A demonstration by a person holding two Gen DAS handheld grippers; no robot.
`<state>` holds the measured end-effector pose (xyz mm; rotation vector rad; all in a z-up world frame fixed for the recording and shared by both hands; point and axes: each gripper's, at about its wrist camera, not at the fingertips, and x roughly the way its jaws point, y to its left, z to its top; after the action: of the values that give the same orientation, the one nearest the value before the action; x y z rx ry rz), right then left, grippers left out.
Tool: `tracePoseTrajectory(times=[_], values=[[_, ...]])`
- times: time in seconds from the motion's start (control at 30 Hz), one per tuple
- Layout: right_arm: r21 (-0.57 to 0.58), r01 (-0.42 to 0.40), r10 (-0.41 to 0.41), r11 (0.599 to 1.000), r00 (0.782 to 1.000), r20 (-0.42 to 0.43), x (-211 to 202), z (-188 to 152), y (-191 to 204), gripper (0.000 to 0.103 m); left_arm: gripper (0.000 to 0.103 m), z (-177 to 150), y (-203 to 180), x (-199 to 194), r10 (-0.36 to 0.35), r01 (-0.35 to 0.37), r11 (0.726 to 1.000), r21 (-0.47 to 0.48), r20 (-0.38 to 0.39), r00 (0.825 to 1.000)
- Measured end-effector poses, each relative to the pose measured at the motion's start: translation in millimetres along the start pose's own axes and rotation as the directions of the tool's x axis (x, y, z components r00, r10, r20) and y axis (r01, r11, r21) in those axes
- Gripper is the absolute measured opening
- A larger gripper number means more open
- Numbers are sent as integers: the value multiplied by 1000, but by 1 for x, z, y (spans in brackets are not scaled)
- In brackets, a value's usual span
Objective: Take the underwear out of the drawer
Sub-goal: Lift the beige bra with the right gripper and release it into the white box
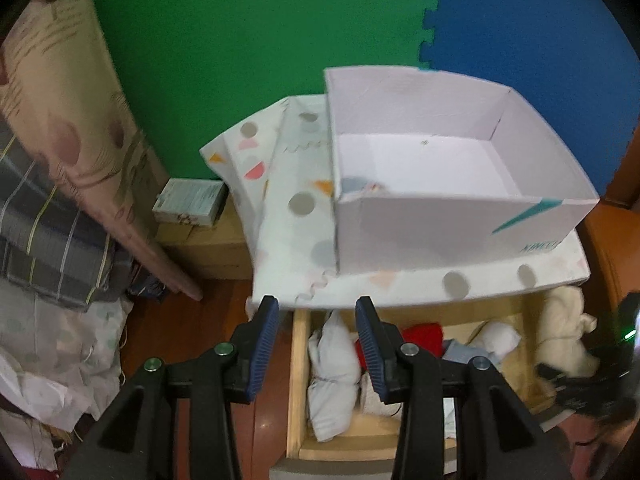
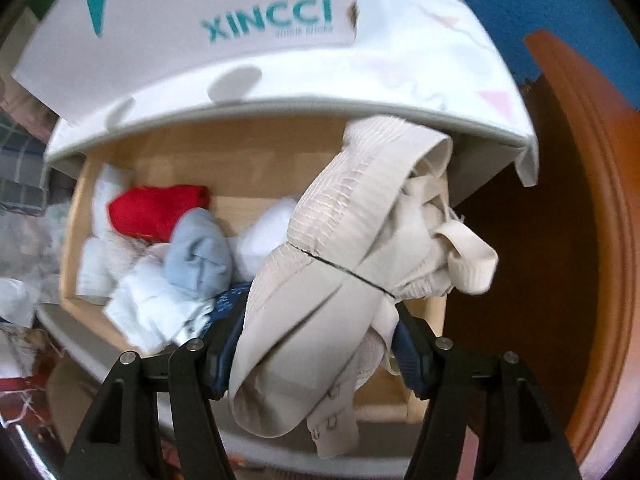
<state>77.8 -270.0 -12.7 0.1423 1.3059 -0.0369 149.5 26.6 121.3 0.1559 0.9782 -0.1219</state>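
A wooden drawer (image 1: 298,384) stands pulled out under a cloth-covered cabinet top (image 1: 292,240). It holds rolled white (image 1: 332,364), red (image 1: 424,334) and light blue (image 2: 198,258) garments. My right gripper (image 2: 316,344) is shut on a beige underwear piece (image 2: 340,248) and holds it above the drawer's right side; the piece also shows in the left wrist view (image 1: 562,328). My left gripper (image 1: 318,320) is open and empty above the drawer's front left corner.
An empty white XINCCI cardboard box (image 1: 452,216) sits on the cabinet top. Folded bedding (image 1: 52,200) and plastic bags (image 1: 52,364) crowd the left. A small carton (image 1: 190,200) stands behind them. Green and blue foam mats (image 1: 256,40) line the wall. Orange wooden furniture (image 2: 580,200) is at right.
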Motion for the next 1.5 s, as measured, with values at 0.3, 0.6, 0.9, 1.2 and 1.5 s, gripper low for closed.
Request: tracePoseTrajectory(times=[0.3,0.6,0.9,1.2,1.5], values=[[-26,-22,23,999,998,55,-68,4,8,59,41,-55,-6,35,26,-27,1000,-12,-54,998],[-65,-36,45,997,989,140,-120,-9,20,57,41,-90,-14,57,23,-25,999,-21,-89,996],[-122,-1,37,993,957,288,-189,31,44,57,41,-108,-7,72,15,-24,996,-82,-107,994],[-159,76,-16,984,935,354,-197,136,71,58,41,-119,-7,89,53,-63,995,-81,-118,992],[-173,87,-40,981,966,256,-127,205,94,59,41,-123,4,108,27,-52,989,-135,-179,984]])
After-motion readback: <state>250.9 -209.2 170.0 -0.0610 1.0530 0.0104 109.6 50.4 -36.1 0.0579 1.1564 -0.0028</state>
